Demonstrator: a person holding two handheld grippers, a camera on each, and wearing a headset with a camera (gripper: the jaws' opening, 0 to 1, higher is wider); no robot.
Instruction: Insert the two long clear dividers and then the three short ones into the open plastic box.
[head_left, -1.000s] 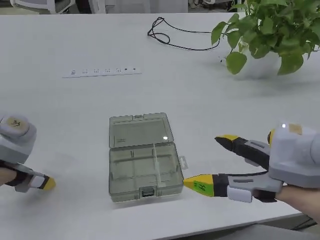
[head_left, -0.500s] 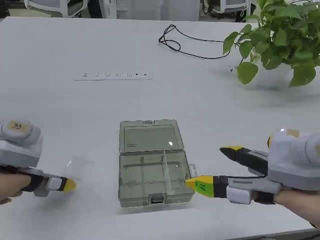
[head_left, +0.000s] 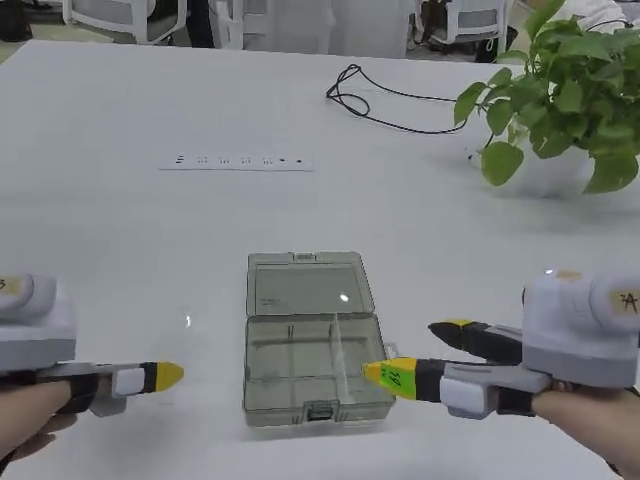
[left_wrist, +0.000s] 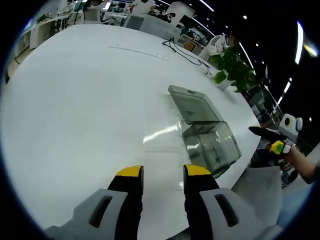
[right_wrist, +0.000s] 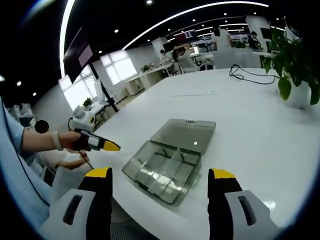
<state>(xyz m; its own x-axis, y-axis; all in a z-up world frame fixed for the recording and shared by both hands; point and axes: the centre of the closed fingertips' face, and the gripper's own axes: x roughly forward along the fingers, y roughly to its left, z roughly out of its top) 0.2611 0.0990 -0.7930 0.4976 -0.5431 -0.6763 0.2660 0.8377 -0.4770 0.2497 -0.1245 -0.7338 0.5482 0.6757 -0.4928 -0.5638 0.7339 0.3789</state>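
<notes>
Nearest, the left tongs (left_wrist: 164, 171) stand a little apart and empty, while the right tongs (right_wrist: 160, 173) gape wide, also empty. Between them on the white tabletop (head_left: 120, 230) sits the open plastic box (head_left: 285, 360), its lid laid back and a clear divider (head_left: 335, 350) upright inside. Beyond it stands a potted plant (head_left: 560, 100).

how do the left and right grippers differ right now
The right gripper has its jaws spread wide; the left gripper shows only a narrow gap. The right gripper's lower tip is close by the right edge of the box; the left gripper is well apart from it, on the other side. Both are empty, with yellow tips.
</notes>
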